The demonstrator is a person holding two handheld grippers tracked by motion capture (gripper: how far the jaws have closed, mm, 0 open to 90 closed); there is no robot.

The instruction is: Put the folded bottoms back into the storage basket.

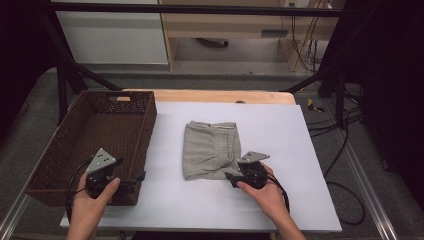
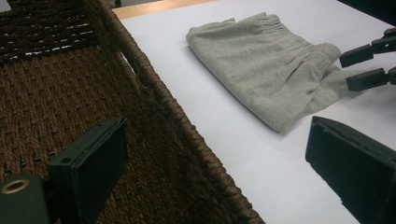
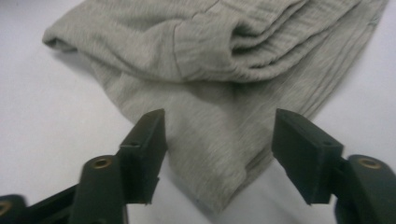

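Grey folded cloth (image 1: 210, 150) lies on the white table cover (image 1: 280, 200), just right of the wicker basket (image 1: 60, 165). Its near corner sits between the right gripper (image 3: 219, 140) pads — spread apart, not yet pressing the fabric. Over the basket's near wall, the left gripper (image 2: 215, 158) hangs with jaws wide — nothing held.

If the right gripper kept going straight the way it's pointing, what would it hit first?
The folded grey cloth. The right gripper has its open jaws set to either side of the cloth's near corner, so that corner is what it would most likely meet, though how close the jaws already are is hard to judge.
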